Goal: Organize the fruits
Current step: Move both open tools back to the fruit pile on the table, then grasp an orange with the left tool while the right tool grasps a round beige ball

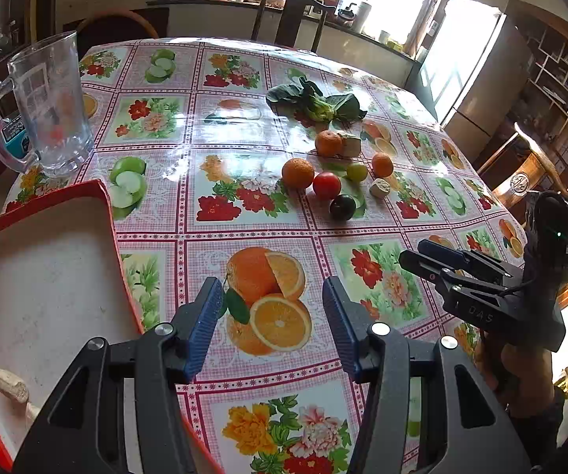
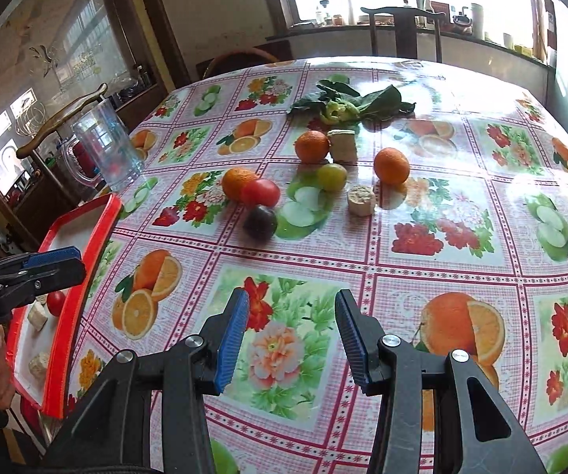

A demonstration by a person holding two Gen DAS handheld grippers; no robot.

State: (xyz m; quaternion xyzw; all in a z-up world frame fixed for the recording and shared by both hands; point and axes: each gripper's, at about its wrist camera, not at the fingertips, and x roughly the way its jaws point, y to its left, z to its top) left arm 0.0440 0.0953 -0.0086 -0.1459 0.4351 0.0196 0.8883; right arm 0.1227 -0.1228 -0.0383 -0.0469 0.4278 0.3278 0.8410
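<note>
Loose fruit lies mid-table: three oranges (image 1: 297, 173) (image 2: 312, 145), a red tomato (image 1: 327, 185) (image 2: 260, 192), a dark plum (image 1: 342, 207) (image 2: 260, 222) and a green fruit (image 1: 357, 171) (image 2: 331, 176), with pale chunks (image 1: 379, 188) (image 2: 361, 200) among them. A red-rimmed white tray (image 1: 39, 276) (image 2: 66, 316) sits at the near left and holds a tomato (image 2: 55, 302) and pale chunks (image 1: 10, 385). My left gripper (image 1: 272, 316) is open and empty beside the tray. My right gripper (image 2: 291, 335) is open and empty over the near tablecloth, well short of the fruit.
A glass mug (image 1: 49, 102) (image 2: 104, 146) stands at the far left of the table (image 2: 441, 260). A leafy green vegetable (image 1: 317, 102) (image 2: 353, 102) lies behind the fruit. Chairs stand around the table edges. The flowered cloth shows printed fruit pictures.
</note>
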